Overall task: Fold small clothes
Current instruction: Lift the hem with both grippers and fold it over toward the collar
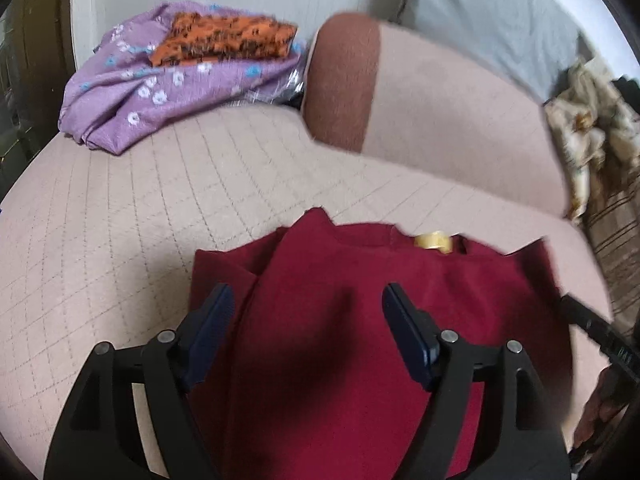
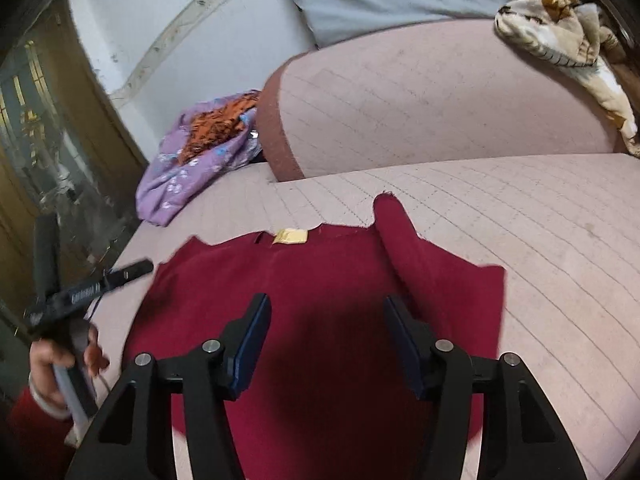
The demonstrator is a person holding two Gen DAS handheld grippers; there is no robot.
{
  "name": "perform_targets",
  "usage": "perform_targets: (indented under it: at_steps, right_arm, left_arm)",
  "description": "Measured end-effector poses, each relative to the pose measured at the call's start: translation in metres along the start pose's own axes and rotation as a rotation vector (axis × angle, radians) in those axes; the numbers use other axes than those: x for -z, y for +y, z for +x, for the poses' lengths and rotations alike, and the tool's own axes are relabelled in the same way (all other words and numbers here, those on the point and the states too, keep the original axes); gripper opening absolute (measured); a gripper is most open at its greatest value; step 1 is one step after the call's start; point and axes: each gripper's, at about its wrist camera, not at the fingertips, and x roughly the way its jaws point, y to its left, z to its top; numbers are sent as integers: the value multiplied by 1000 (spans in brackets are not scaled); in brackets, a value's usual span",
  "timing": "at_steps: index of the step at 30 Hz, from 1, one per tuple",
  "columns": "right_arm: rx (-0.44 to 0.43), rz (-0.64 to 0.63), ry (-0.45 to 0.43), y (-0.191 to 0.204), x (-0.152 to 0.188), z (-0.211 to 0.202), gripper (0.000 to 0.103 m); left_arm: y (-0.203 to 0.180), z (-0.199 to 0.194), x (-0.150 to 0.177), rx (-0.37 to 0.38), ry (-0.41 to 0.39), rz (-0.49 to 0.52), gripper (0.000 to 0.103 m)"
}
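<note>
Far left in the right wrist view: dim wooden frame with glass [image 2: 44,152], contents too murky to make out. Below it a hand [image 2: 60,364] in a red sleeve, cut off at the frame edge, gripping the handle of the other tool; its working end out of sight there. On the quilted pink bed cover [image 1: 132,216], back left: purple flowered cloth [image 1: 160,96] in a crumpled heap, orange black-patterned piece [image 1: 224,40] lying on top; something dark and shiny tucked behind the heap, not identifiable. Centre, near edge of the bed: dark red garment [image 1: 340,320] spread flat, both side parts folded in toward the middle, yellow label [image 2: 290,236] at the neckline pointing away; lower hem hidden behind the tool arms in both views. Left tongs [image 1: 308,304] spread wide above the red fabric, nothing pinched, pads clear of the cloth. Right tongs [image 2: 326,316] likewise released, hovering over the garment's middle, nothing between the pads. Behind, a pink bolster [image 1: 440,120] with a brown end, grey cushion [image 1: 500,12] against the wall. Far right: cream patterned cloth [image 2: 560,36] bunched on the bolster, trailing out of frame. No containers in view. Edges blurred throughout.
</note>
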Motion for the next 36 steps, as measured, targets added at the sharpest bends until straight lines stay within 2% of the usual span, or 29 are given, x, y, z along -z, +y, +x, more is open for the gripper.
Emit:
perform_targets:
  at_steps: [1, 3, 5, 7, 9, 13, 17, 22, 25, 28, 31, 33, 36]
  right_arm:
    - [20, 6, 9, -2, -5, 12, 59]
    - [115, 5, 39, -7, -15, 38, 59]
    - [181, 17, 57, -15, -18, 55, 57]
    - [212, 54, 111, -30, -16, 74, 57]
    - [213, 56, 114, -36, -12, 80, 57]
    - [223, 3, 105, -23, -10, 71, 59]
    - [163, -2, 64, -9, -4, 31, 59]
    - [160, -24, 42, 1, 12, 2, 61]
    - [207, -28, 57, -4, 22, 5, 63]
    - [228, 5, 129, -17, 30, 24, 64]
    - [237, -6, 114, -14, 29, 19, 64]
    - [211, 17, 102, -12, 27, 10, 64]
    - [174, 56, 75, -13, 29, -7, 79]
  left_arm:
    - [0, 9, -1, -28, 19, 4, 76]
    - [3, 26, 0, -66, 55, 7, 76]
    - [7, 36, 2, -71, 74, -2, 76]
    - [9, 41, 5, -68, 79, -11, 77]
    - [8, 41, 8, -73, 66, -3, 77]
    - [6, 33, 9, -72, 58, 7, 77]
    - [5, 19, 11, -60, 40, 5, 77]
    - [6, 9, 17, -54, 39, 12, 77]
    - [8, 2, 21, -52, 38, 7, 77]
    - [11, -3, 26, -52, 51, 6, 77]
    - [16, -12, 31, -37, 55, -3, 77]
    - [21, -18, 36, -20, 64, -14, 77]
    - [30, -25, 43, 4, 71, -32, 77]
